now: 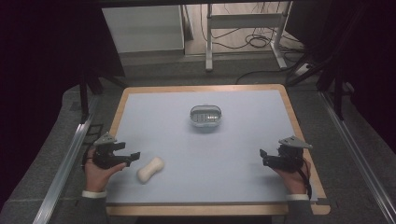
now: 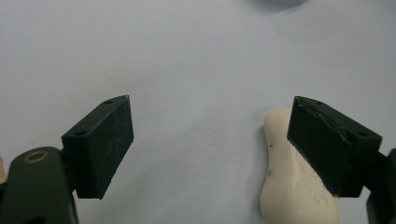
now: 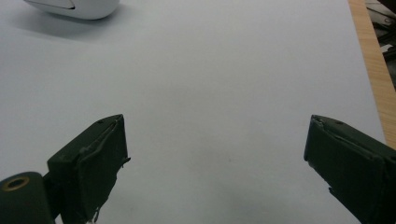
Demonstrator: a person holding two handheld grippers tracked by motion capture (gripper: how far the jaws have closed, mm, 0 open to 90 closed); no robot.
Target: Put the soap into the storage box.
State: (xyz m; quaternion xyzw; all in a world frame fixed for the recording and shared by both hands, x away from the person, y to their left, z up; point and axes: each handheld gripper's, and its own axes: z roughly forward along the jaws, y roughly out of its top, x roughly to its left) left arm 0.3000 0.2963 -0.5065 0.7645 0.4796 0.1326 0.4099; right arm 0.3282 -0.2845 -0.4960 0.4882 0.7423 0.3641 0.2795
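A cream, peanut-shaped soap bar (image 1: 150,170) lies on the pale blue mat (image 1: 187,154) near the front left. My left gripper (image 1: 130,157) sits just left of it, open and empty. In the left gripper view the soap (image 2: 289,186) lies under and beside the right-hand jaw, outside the gap (image 2: 210,140). A small grey oval soap dish (image 1: 206,116) stands at mid-table. My right gripper (image 1: 265,156) rests at the front right, open over bare mat (image 3: 215,149), with the dish's pale edge (image 3: 79,7) far ahead at the upper left.
The mat covers a wooden table (image 1: 299,126) whose bare rim shows along the right (image 3: 369,65). Metal rails (image 1: 70,158) run down both sides. Beyond the table stand a white cabinet (image 1: 144,28), a desk frame and floor cables (image 1: 257,42).
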